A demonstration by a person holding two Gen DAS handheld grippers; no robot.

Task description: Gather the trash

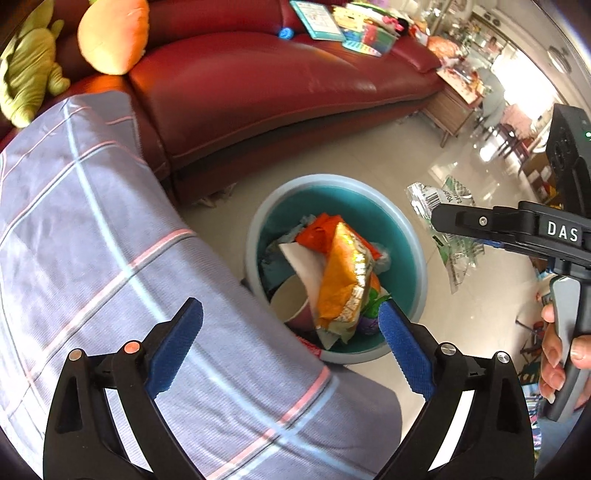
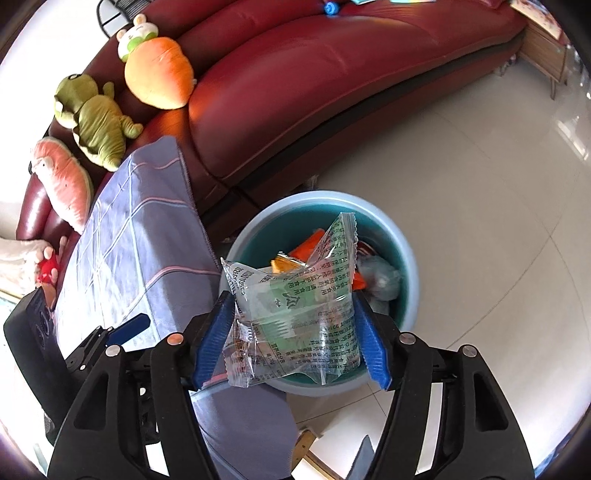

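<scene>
A round teal bin [image 1: 402, 236] stands on the floor, holding an orange snack bag [image 1: 343, 280], a paper cup [image 1: 290, 304] and other wrappers. My left gripper [image 1: 291, 332] is open and empty above the bin's near rim. My right gripper [image 2: 295, 325] is shut on a clear green-printed plastic wrapper [image 2: 295, 306], held just above the bin [image 2: 406, 295]. In the left wrist view the right gripper [image 1: 436, 218] and its wrapper [image 1: 454, 251] hang to the right of the bin.
A red leather sofa [image 1: 258, 85] curves behind the bin, with plush toys [image 2: 96, 122] and books [image 1: 332, 22] on it. A blue checked cloth-covered surface [image 1: 92, 240] lies left of the bin. Pale tiled floor [image 2: 480, 184] spreads to the right.
</scene>
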